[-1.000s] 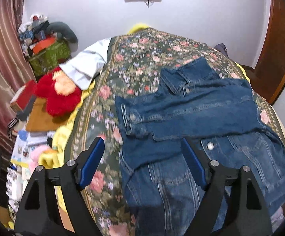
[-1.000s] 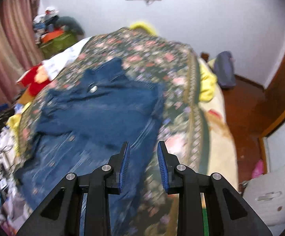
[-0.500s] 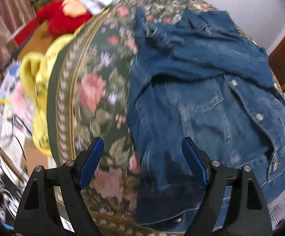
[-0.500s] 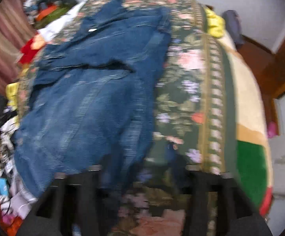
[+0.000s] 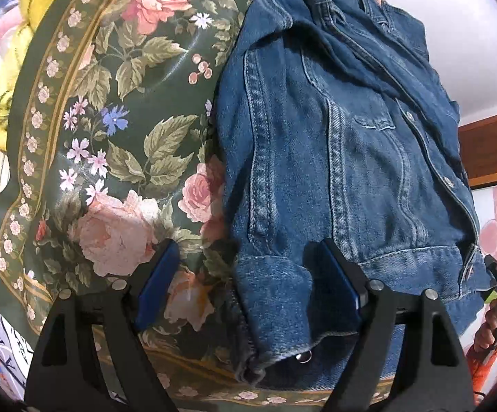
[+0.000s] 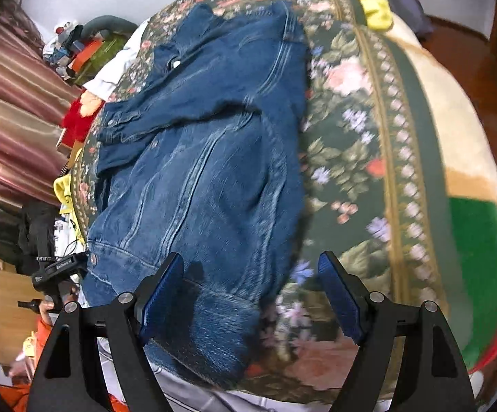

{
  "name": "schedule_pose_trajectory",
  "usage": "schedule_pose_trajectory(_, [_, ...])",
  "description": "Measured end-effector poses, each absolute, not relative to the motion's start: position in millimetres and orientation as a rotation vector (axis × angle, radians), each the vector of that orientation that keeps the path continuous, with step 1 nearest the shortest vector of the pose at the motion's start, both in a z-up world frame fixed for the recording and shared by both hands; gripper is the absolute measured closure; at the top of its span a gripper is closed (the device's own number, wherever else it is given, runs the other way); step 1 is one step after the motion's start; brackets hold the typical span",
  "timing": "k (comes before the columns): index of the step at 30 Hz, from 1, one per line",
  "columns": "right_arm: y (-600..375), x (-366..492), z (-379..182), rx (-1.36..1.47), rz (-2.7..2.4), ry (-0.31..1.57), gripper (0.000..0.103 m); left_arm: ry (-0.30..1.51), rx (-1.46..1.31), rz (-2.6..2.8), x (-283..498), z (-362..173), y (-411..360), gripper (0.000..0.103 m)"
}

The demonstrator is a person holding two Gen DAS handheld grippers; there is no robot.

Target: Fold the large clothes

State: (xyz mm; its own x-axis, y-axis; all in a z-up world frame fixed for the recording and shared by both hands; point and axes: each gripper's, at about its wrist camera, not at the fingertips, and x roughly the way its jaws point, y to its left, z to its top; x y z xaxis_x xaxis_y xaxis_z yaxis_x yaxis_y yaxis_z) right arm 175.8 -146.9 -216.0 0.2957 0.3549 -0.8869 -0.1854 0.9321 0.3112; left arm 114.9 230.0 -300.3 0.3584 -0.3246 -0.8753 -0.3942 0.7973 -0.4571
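A blue denim jacket (image 5: 344,158) lies on a bed with a green floral blanket (image 5: 118,130), its sleeves folded across the chest. My left gripper (image 5: 248,288) is open, low over the jacket's near left hem corner, the corner lying between its jaws. In the right wrist view the jacket (image 6: 207,158) stretches away from me. My right gripper (image 6: 251,295) is open, low over the jacket's near right hem corner, with the hem edge between its jaws. Neither gripper holds cloth.
Beside the bed on the left are yellow cloth (image 5: 4,79), a red soft toy (image 6: 77,120), boxes and a striped curtain (image 6: 11,116). A cream, green and red blanket (image 6: 471,226) covers the bed's right side. The other gripper (image 6: 56,271) shows at left.
Both grippers have dropped toward the near hem of the jacket and come close to it. The right gripper, nearly shut a second ago, now stands wide open.
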Motion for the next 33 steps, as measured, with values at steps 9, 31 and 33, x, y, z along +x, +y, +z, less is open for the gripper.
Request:
schedule_pose_trajectory(9, [-125.3,169.3,-213.9,0.089,0.418,1.135,0.068,1.211,-0.576,0.02,119.3,-271.6,203.6,0.073])
schedule_pose_trajectory(31, [-82.4,266.5,-125.0,0.043,0.482,0.84,0.086,0.804,-0.242,0.066,210.8,-117.8,192.3,0.089])
schedule_pose_trajectory(33, [-77.4,290.0,-125.8,0.03,0.453,0.835,0.086,0.79,-0.258,0.084,233.2,-116.0,202.5,0.089])
